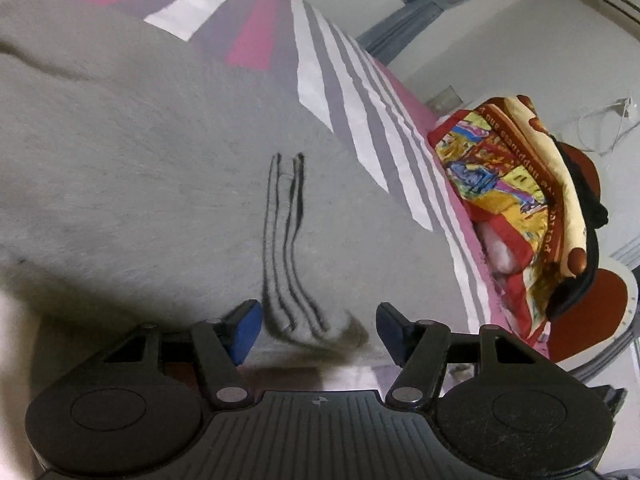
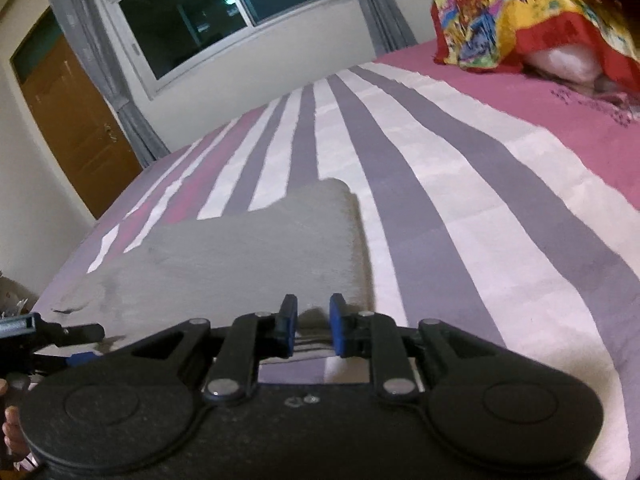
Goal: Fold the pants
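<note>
Grey pants (image 1: 140,152) with black side stripes (image 1: 286,240) lie spread on a striped bed sheet (image 1: 344,92). My left gripper (image 1: 318,328) is open, its blue pads on either side of the striped near edge of the pants, not closed on it. In the right wrist view the pants (image 2: 248,252) stretch away from me on the sheet (image 2: 460,208). My right gripper (image 2: 313,328) has its jaws partly open, a small gap between the blue pads, at the near hem of the pants. The left gripper (image 2: 52,332) shows at the far left.
A colourful folded blanket pile (image 1: 512,184) sits on the bed's far side, also in the right wrist view (image 2: 532,12). A red chair (image 1: 588,312) stands beside the bed. A window (image 2: 224,12), curtains and a brown door (image 2: 68,120) are behind the bed.
</note>
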